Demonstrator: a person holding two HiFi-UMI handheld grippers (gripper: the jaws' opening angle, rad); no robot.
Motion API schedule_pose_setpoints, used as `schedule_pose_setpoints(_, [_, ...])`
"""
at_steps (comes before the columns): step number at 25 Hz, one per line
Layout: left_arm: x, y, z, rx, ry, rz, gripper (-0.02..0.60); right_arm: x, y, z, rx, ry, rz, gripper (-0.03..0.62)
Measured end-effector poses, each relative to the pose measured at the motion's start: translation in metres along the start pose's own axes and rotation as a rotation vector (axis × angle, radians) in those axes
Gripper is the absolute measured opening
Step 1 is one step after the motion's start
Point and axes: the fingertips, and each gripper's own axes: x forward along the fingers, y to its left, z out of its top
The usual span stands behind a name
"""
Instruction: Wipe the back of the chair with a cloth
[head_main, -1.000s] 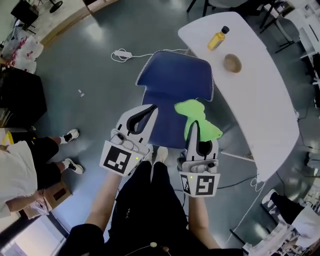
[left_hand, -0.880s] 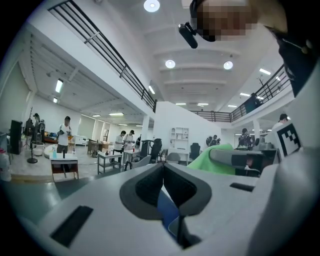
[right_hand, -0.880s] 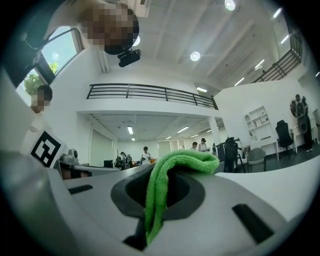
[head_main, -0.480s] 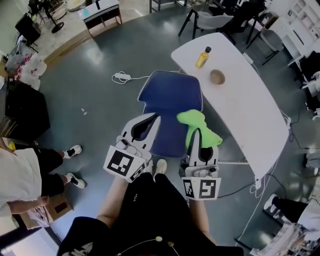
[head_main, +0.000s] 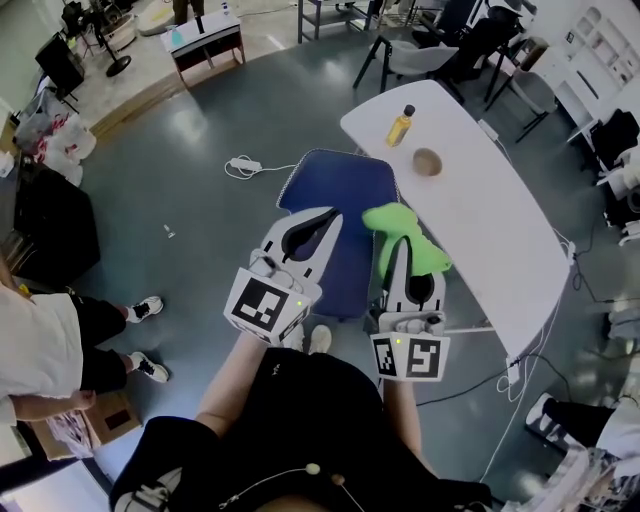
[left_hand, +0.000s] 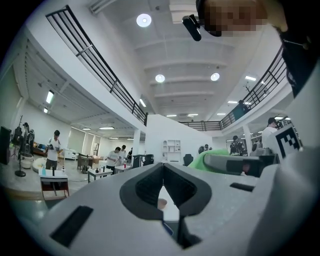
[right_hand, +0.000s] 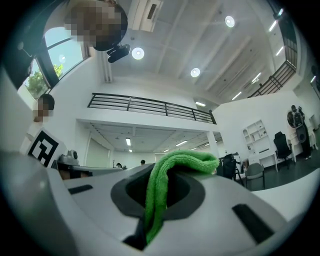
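Observation:
In the head view a blue padded chair (head_main: 340, 200) stands below me beside a white table. My right gripper (head_main: 398, 243) is shut on a bright green cloth (head_main: 404, 234), which bunches out past its tips over the chair's right edge. The right gripper view shows the green cloth (right_hand: 161, 192) pinched between the jaws of the right gripper (right_hand: 160, 172) and drooping down. My left gripper (head_main: 322, 219) hovers over the chair's left part. In the left gripper view that left gripper (left_hand: 163, 167) has its jaws closed together with nothing in them; the green cloth (left_hand: 209, 155) shows to its right.
The long white table (head_main: 490, 230) runs along the chair's right, bearing a yellow bottle (head_main: 400, 125) and a brown bowl (head_main: 427, 161). A power strip with cord (head_main: 243, 166) lies on the grey floor. A person (head_main: 45, 350) stands at left. Dark chairs (head_main: 440, 45) sit beyond the table.
Both grippers have risen and moved forward over the chair, staying side by side. The head view has tilted to show more of the room beyond. The cloth stays in the right gripper.

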Motion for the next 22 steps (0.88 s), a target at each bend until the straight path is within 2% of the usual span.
schedule_pose_setpoints(8, [0.007, 0.002, 0.015, 0.053, -0.025, -0.009, 0.005, 0.012, 0.004, 0.017, -0.007, -0.05, 0.015, 0.02])
schedule_pose_setpoints(22, [0.003, 0.002, 0.009, 0.037, -0.016, 0.033, 0.005, 0.011, 0.007, 0.007, -0.011, 0.029, 0.039, 0.018])
